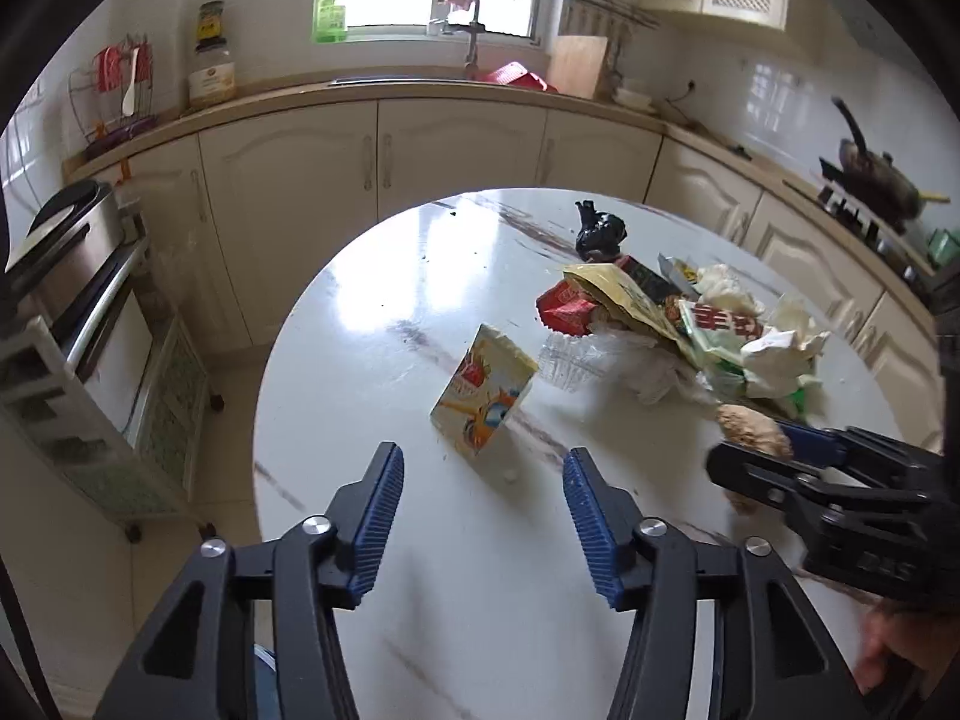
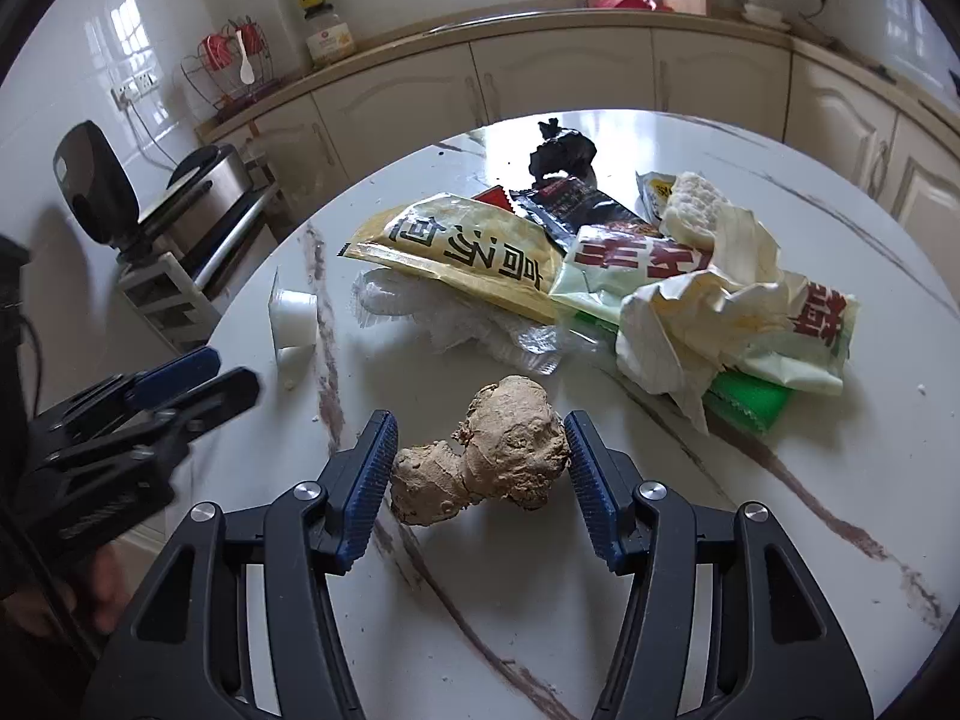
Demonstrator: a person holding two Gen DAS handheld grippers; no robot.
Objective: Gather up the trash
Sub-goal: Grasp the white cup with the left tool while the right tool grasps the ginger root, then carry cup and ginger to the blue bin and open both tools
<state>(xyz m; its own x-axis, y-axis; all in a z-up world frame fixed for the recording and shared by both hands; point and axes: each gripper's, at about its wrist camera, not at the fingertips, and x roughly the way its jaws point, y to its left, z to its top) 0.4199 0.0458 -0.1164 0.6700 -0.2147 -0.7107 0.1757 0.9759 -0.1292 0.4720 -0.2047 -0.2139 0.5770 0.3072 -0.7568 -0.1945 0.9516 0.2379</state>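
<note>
The right gripper (image 2: 480, 468) seemingly pinches the knobbly tan ginger root (image 2: 489, 453), ready for lifting, while the left gripper (image 1: 480, 501) hangs spread and empty.

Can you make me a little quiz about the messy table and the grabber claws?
1. True or false: the right gripper has a ginger root between its fingers.
2. What stands alone in front of the left gripper: A) carton B) spoon C) cup?
3. What colour is the knotted bag beyond the wrapper pile?

Key: 1 true; 2 A; 3 black.
</note>
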